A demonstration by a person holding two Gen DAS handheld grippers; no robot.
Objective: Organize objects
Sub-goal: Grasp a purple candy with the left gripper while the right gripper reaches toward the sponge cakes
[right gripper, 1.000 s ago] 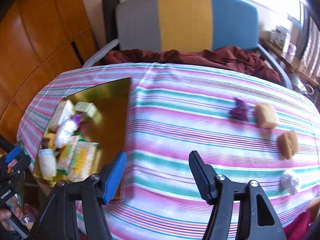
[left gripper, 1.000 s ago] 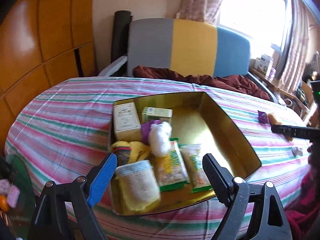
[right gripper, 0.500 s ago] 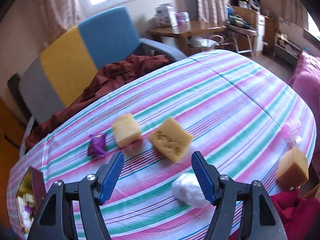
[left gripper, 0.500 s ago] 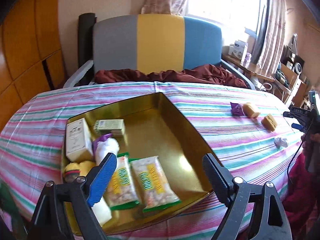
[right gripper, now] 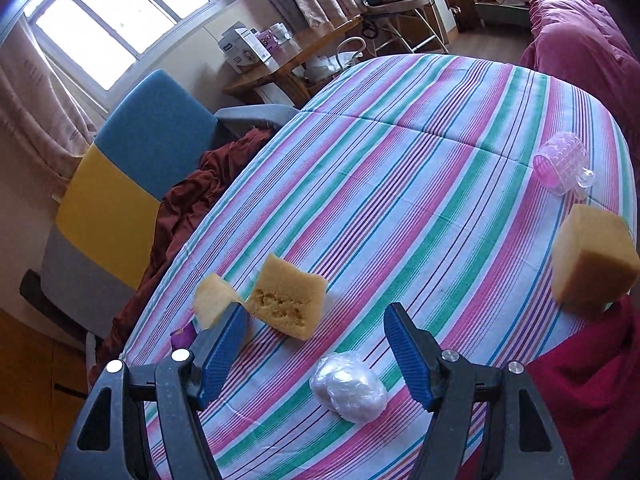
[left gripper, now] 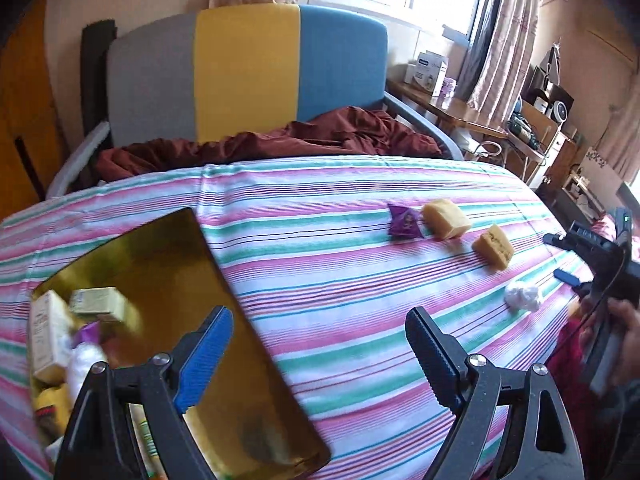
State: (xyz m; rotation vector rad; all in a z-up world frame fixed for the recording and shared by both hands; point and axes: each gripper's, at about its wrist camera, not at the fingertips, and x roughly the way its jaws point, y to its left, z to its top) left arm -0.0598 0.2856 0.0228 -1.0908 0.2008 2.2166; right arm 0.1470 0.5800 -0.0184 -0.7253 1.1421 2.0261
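Sponges: 2 (right gripper: 287, 300) (right gripper: 211, 305) ahead of wrapped ball (right gripper: 348, 386), nothing between; both grippers' jaws wide, empty.

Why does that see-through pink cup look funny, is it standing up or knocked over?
Knocked over. The clear pink cup lies on its side on the striped tablecloth, its round end turned sideways.

A lived-in home room, shown by the tricolour armchair (left gripper: 248, 76), curtained window (right gripper: 100, 20), cluttered side desk (left gripper: 472, 112), pink-covered bed (right gripper: 580, 40) and striped tablecloth (left gripper: 340, 280).
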